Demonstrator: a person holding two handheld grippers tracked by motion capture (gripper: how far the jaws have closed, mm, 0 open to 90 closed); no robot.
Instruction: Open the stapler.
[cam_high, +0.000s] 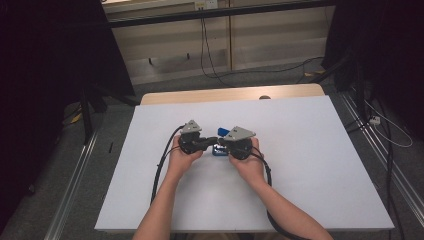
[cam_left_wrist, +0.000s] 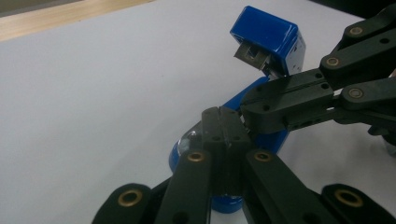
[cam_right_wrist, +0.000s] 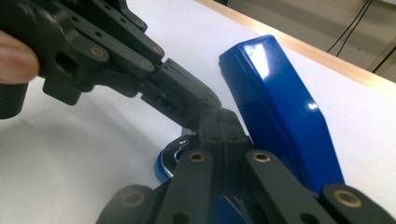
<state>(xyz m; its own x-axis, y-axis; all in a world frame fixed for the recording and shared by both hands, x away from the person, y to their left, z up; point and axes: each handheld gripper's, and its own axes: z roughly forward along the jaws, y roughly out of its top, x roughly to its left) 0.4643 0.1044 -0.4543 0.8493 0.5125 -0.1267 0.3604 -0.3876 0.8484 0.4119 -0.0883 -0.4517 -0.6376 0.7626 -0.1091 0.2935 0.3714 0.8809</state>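
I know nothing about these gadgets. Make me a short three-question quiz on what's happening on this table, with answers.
1. True or false: the glossy blue plastic stapler has its top arm swung open.
2. Which best describes the jaws of the left gripper? A) wide open B) closed together C) hidden
3. What colour is the flat table top the stapler rests on?

Key
1. True; the top arm tilts up away from the base.
2. B; the two black jaws meet, and those of the right gripper do too.
3. White, with a pale wooden edge at the far side.
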